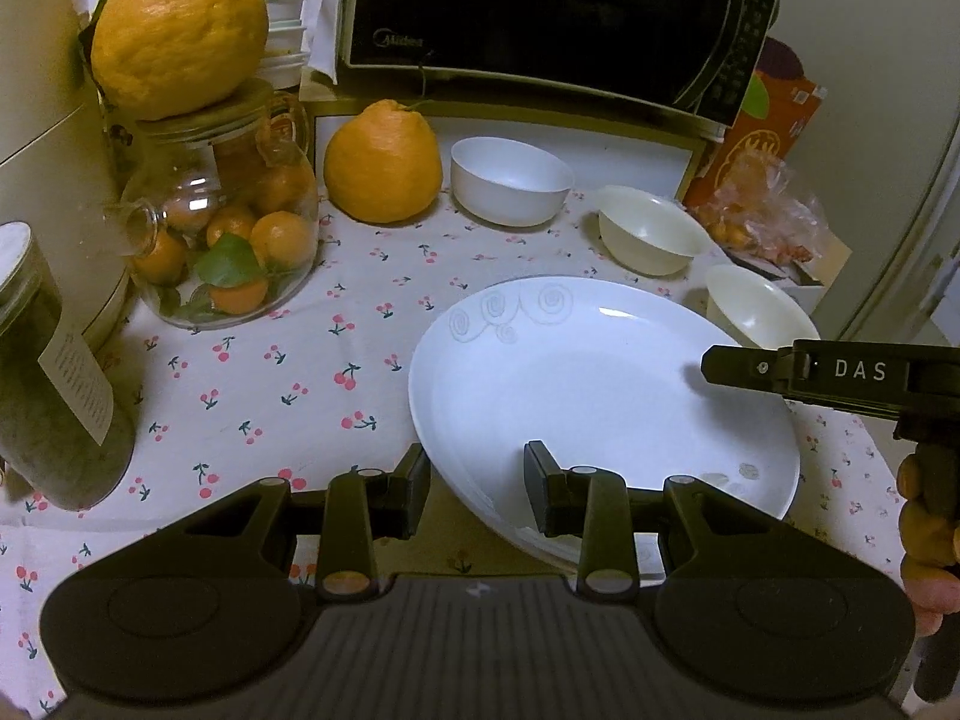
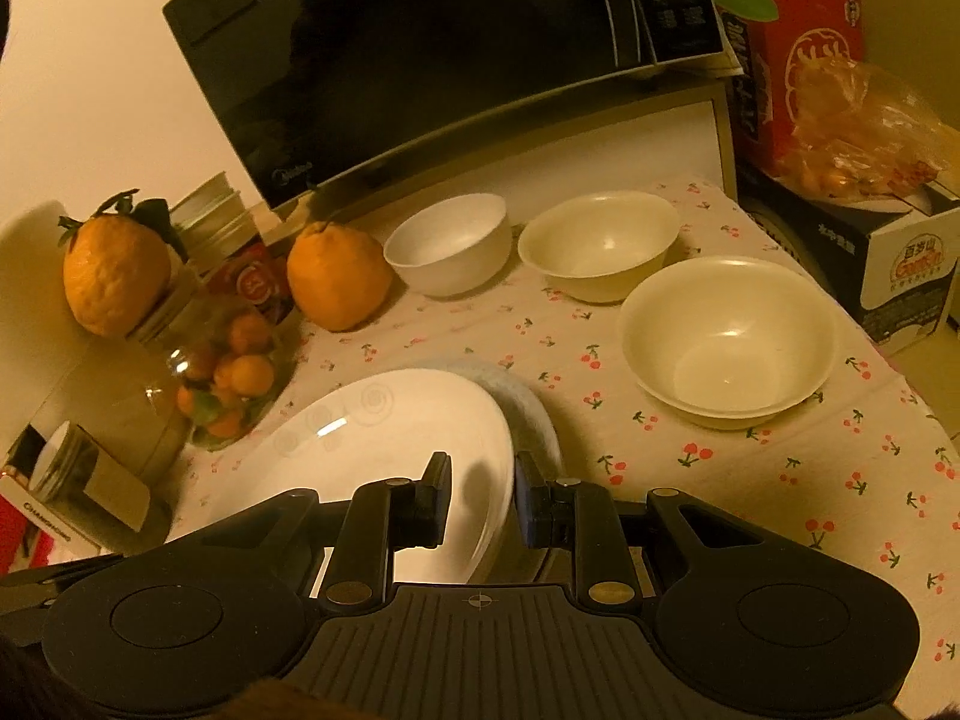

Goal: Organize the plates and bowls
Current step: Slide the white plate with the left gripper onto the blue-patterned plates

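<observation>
A large white plate (image 1: pixel 600 396) with swirl marks lies on the cherry-print tablecloth, on top of another plate whose rim shows beneath. My left gripper (image 1: pixel 477 489) is open with its jaws on either side of the plate's near-left rim. My right gripper (image 2: pixel 480 501) straddles the plate's (image 2: pixel 384 450) right rim; I cannot tell if it pinches. It also shows in the left wrist view (image 1: pixel 708 363). A white bowl (image 1: pixel 510 187) and two cream bowls (image 1: pixel 651 237) (image 1: pixel 759 312) stand behind the plates. The second plate's rim (image 2: pixel 528 414) shows under the top one.
A microwave (image 1: pixel 540 18) sits on a shelf at the back. A glass jar of small oranges (image 1: pixel 222 228) with a big citrus (image 1: pixel 180 24) on top stands left, another citrus (image 1: pixel 384 165) beside it. A dark jar (image 1: pixel 54 384) is near left. Boxes and a bagged snack (image 1: pixel 756 198) are right.
</observation>
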Action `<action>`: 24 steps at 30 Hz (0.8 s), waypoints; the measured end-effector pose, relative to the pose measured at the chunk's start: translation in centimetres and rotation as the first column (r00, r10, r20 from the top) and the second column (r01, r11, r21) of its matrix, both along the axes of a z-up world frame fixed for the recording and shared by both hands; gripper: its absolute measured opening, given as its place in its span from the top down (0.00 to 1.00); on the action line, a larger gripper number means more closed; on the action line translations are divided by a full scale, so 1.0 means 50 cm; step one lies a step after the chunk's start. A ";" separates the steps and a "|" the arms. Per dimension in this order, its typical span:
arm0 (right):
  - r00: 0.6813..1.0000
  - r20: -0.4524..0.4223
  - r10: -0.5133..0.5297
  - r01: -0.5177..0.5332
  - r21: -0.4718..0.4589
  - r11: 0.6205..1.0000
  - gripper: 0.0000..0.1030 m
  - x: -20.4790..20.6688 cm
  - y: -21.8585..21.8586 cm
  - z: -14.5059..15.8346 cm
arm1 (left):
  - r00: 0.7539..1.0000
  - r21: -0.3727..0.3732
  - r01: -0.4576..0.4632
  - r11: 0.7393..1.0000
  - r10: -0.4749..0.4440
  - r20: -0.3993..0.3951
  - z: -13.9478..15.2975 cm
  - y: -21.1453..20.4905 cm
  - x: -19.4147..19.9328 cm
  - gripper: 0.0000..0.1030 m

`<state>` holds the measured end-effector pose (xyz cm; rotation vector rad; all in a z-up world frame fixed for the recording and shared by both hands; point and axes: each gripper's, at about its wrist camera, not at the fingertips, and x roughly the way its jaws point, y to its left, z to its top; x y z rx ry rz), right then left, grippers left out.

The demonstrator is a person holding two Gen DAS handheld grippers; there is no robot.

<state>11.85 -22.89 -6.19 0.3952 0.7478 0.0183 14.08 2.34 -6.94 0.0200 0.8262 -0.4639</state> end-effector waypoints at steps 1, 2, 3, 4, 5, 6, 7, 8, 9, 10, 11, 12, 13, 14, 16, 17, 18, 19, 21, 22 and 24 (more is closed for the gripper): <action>1.000 -0.001 -0.001 0.001 -0.001 1.000 0.79 0.001 0.000 -0.001 | 1.000 0.002 -0.002 1.000 0.002 0.000 -0.001 -0.001 0.000 0.70; 1.000 -0.002 -0.001 0.001 -0.002 1.000 0.79 0.001 0.000 -0.002 | 1.000 0.005 -0.005 1.000 0.005 0.000 -0.002 -0.002 0.001 0.70; 1.000 -0.003 -0.002 0.002 -0.004 1.000 0.79 0.001 0.000 -0.002 | 1.000 0.006 -0.006 1.000 0.006 0.001 -0.003 -0.003 0.002 0.70; 1.000 -0.002 -0.002 0.002 -0.005 1.000 0.79 0.001 0.000 -0.003 | 1.000 0.007 -0.009 1.000 0.009 0.002 -0.003 -0.005 0.002 0.70; 1.000 -0.002 -0.003 0.003 -0.007 1.000 0.79 0.002 0.000 -0.003 | 1.000 0.008 -0.011 1.000 0.011 0.003 -0.003 -0.006 0.002 0.70; 1.000 -0.003 -0.003 0.003 -0.008 1.000 0.79 0.003 0.000 -0.003 | 1.000 0.010 -0.012 1.000 0.012 0.005 -0.004 -0.007 0.002 0.70; 1.000 -0.003 -0.004 0.004 -0.010 1.000 0.79 0.003 0.000 -0.003 | 1.000 0.012 -0.013 1.000 0.013 0.007 -0.005 -0.009 0.002 0.70; 1.000 -0.003 -0.005 0.005 -0.011 1.000 0.79 0.003 0.000 -0.004 | 1.000 0.016 -0.014 1.000 0.014 0.009 -0.006 -0.010 0.002 0.70; 1.000 -0.003 -0.007 0.007 -0.013 1.000 0.79 0.003 -0.001 -0.004 | 1.000 0.019 -0.014 1.000 0.014 0.011 -0.007 -0.012 0.002 0.70; 1.000 -0.003 -0.009 0.009 -0.015 1.000 0.79 0.002 -0.001 -0.004 | 1.000 0.022 -0.014 1.000 0.014 0.013 -0.008 -0.013 0.002 0.70; 1.000 -0.004 -0.012 0.012 -0.019 1.000 0.79 0.003 -0.001 -0.005 | 1.000 0.026 -0.014 1.000 0.014 0.014 -0.009 -0.015 0.003 0.70; 1.000 -0.004 -0.014 0.014 -0.022 1.000 0.79 0.003 -0.001 -0.005 | 1.000 0.029 -0.014 0.999 0.014 0.014 -0.010 -0.018 0.004 0.70; 1.000 -0.004 -0.015 0.015 -0.026 1.000 0.79 0.003 -0.002 -0.006 | 1.000 0.032 -0.015 0.999 0.014 0.014 -0.012 -0.019 0.004 0.70; 1.000 -0.005 -0.015 0.014 -0.029 0.999 0.79 0.003 -0.002 -0.006 | 1.000 0.037 -0.017 0.999 0.016 0.018 -0.012 -0.021 0.004 0.70; 1.000 -0.005 -0.014 0.014 -0.030 0.999 0.79 0.003 -0.002 -0.007 | 1.000 0.048 -0.020 0.999 0.019 0.023 -0.012 -0.025 0.003 0.70; 1.000 -0.005 -0.013 0.013 -0.032 0.999 0.79 0.003 -0.002 -0.007 | 0.999 0.050 -0.022 0.999 0.020 0.025 -0.013 -0.025 0.004 0.70; 1.000 -0.004 -0.013 0.012 -0.035 0.999 0.79 0.004 -0.001 -0.007 | 0.999 0.050 -0.023 0.998 0.022 0.025 -0.013 -0.025 0.005 0.70; 1.000 -0.004 -0.012 0.012 -0.039 0.999 0.79 0.004 0.000 -0.006 | 0.999 0.051 -0.025 0.998 0.024 0.026 -0.013 -0.026 0.006 0.70; 1.000 -0.002 -0.010 0.010 -0.045 0.999 0.79 0.003 0.001 -0.006 | 0.999 0.056 -0.029 0.998 0.027 0.029 -0.013 -0.027 0.005 0.70; 1.000 -0.002 -0.011 0.010 -0.046 0.999 0.79 0.004 0.002 -0.006 | 0.999 0.059 -0.030 0.998 0.028 0.031 -0.014 -0.028 0.005 0.70; 1.000 -0.002 -0.011 0.011 -0.046 0.999 0.79 0.004 0.002 -0.006 | 0.999 0.063 -0.032 0.997 0.030 0.033 -0.013 -0.030 0.004 0.70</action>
